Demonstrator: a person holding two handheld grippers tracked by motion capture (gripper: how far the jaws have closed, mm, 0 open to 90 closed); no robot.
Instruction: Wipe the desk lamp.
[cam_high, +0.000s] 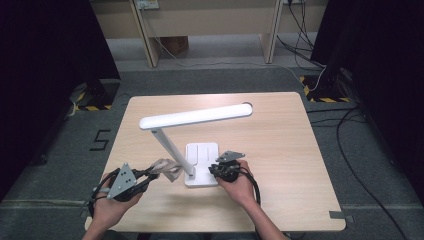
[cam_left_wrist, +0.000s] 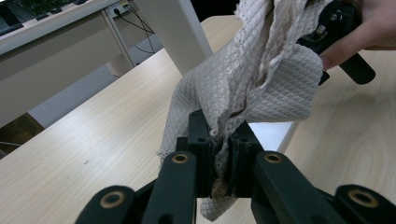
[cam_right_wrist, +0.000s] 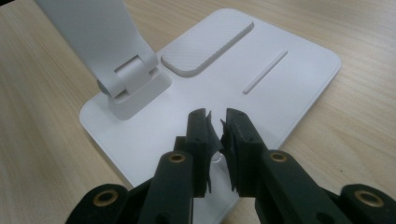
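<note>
Pale wooden table (cam_high: 280, 150): left gripper (cam_left_wrist: 219, 140) clamps a grey textured cloth (cam_left_wrist: 243, 79); right gripper (cam_right_wrist: 217, 128), nearly closed and empty, steadies the white desk lamp's base (cam_right_wrist: 280, 88); wiping probably comes next.

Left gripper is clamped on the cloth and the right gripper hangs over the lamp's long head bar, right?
Not quite: the right gripper hangs over the lamp's flat base, not its head bar, as the right gripper view shows. The left gripper is clamped on the cloth.

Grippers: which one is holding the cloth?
The left gripper: jaws clamped on the grey cloth. The right gripper holds nothing, poised over the white lamp base.
</note>
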